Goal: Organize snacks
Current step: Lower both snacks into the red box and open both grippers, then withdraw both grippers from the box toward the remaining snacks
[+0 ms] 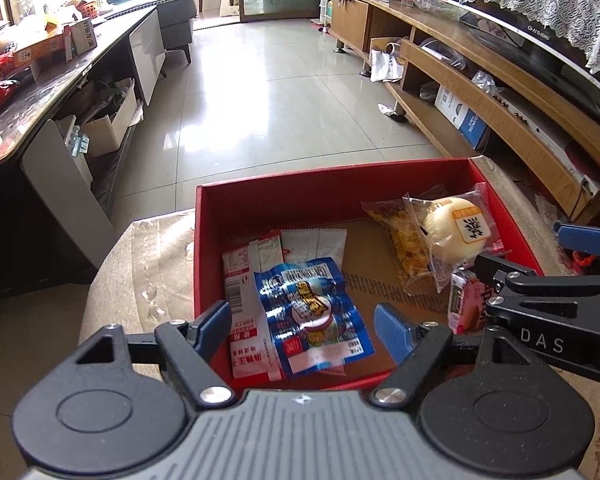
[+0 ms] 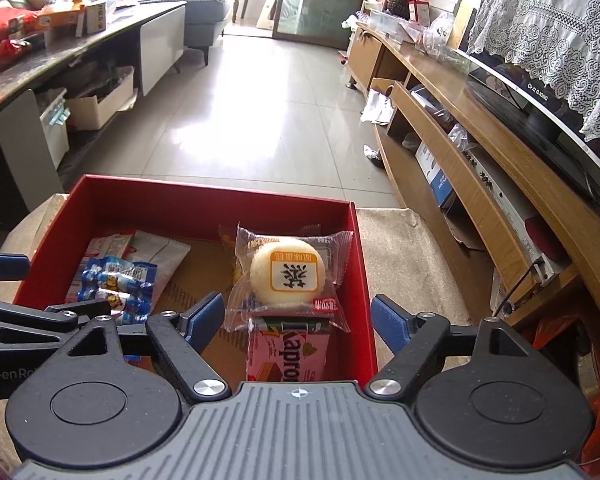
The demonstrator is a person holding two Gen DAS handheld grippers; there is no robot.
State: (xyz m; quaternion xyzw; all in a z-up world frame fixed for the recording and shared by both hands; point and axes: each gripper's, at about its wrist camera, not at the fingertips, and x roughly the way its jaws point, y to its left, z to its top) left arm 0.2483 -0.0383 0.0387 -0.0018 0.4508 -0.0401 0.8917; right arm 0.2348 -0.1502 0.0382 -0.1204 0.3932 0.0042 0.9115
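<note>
Snacks gathered in a red box (image 1: 300,196) — both grippers empty.
Left wrist: left gripper (image 1: 304,326) spread above a blue packet (image 1: 312,316). Right wrist: right gripper (image 2: 298,320) released over the wrapped bun (image 2: 288,272) and pink wafer pack (image 2: 286,354) — nothing gripped.

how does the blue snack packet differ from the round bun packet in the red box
The blue snack packet is opaque foil with busy print; the round bun packet is clear wrap showing a pale bun. The blue one lies flat at the box's left, the bun one bulges at its right, atop other snacks. Both sit sealed inside the red box.
</note>
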